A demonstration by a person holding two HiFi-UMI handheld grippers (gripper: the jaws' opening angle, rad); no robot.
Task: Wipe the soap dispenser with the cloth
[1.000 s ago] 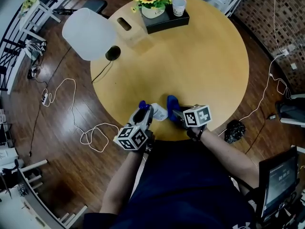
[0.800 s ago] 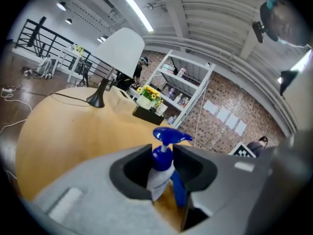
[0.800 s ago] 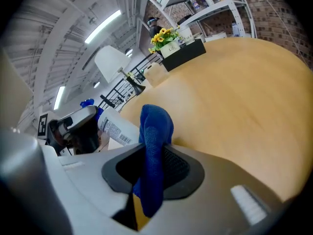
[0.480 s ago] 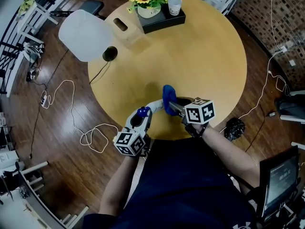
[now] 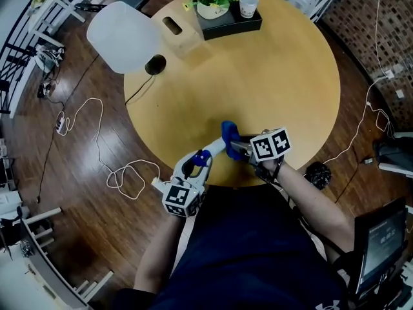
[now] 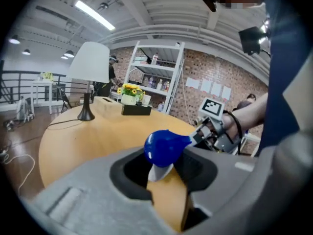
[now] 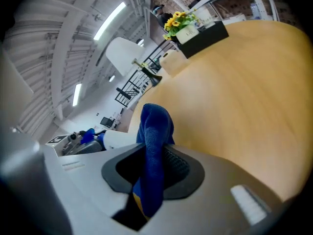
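Left gripper [image 5: 202, 157] jaws clamp smooth white soap dispenser [image 5: 215, 146]; right gripper [image 5: 237, 146] jaws pinch nubby blue cloth [image 7: 155, 131].

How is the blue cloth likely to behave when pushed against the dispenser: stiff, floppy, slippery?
Probably floppy: the cloth bunches and folds over above the right tongs, so it should mould around the soap dispenser. Its coarse weave suggests it grips rather than slips in the pads.

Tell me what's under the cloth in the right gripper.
One end of the soap dispenser, which the left gripper holds by its other end. Its white body shows up to the cloth; the covered end is hidden.
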